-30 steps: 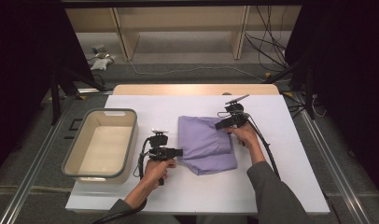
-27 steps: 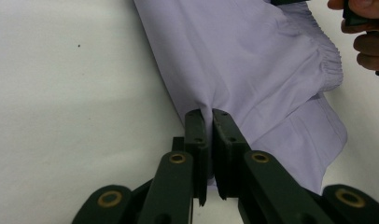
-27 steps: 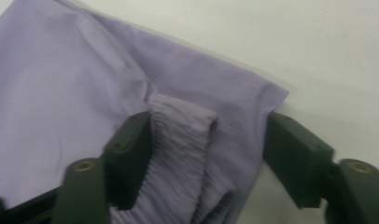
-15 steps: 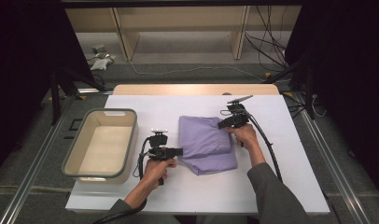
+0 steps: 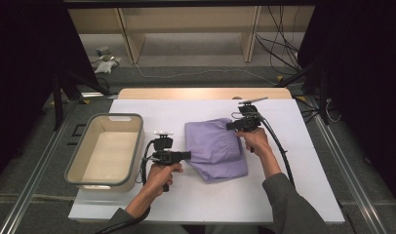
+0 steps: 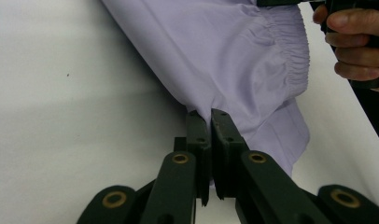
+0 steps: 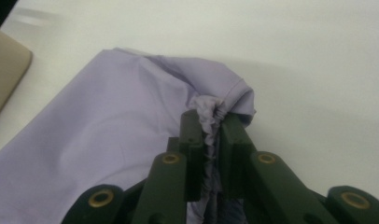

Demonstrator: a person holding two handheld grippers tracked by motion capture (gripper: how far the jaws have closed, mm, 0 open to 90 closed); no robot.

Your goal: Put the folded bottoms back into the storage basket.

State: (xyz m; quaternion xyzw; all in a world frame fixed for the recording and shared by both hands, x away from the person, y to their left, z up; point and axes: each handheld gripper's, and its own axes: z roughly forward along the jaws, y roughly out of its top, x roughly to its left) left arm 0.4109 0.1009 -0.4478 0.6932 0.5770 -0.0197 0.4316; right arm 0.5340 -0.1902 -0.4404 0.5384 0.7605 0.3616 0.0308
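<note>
Right of the beige bin [image 5: 106, 151], on the white table [image 5: 303, 195]: folded lilac garment [image 5: 215, 148]. Left gripper [image 6: 210, 116] pinched on its bin-side edge, right gripper [image 7: 211, 120] just closed on the gathered elastic hem farthest from the bin. Likely gripped at opposite edges to lift the fold intact toward that bin.
</note>
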